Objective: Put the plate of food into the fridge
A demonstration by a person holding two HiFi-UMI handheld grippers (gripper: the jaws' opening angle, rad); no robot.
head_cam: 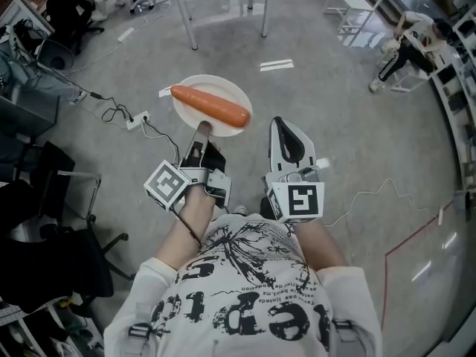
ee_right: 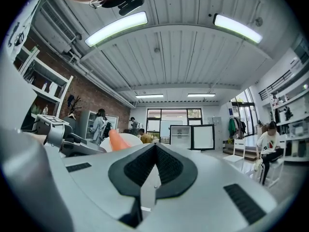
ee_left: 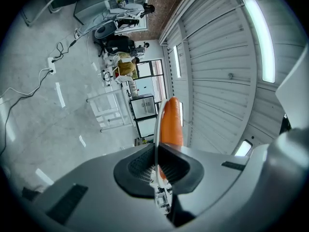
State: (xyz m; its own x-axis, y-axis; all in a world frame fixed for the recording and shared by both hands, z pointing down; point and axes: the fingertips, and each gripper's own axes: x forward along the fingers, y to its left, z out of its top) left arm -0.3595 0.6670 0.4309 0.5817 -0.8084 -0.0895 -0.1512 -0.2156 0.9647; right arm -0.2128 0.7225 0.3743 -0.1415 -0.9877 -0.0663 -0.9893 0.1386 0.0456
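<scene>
While left tongs [head_cam: 202, 130] clamp plate [head_cam: 217, 85], carrot [head_cam: 210, 105] aboard

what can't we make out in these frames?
Fridge: right gripper view, too small to read its shelves; outside the head view.
Plate: left gripper view, edge-on, a thin line; its face hidden.
Carrot: right gripper view, only the tip shows above the right gripper body.
Plate rim in the grip: head view, covered by the fingers of the left gripper.

White T-shirt [head_cam: 245, 307] (black print); grey left gripper [head_cam: 202, 130]; grey right gripper [head_cam: 280, 123].
</scene>
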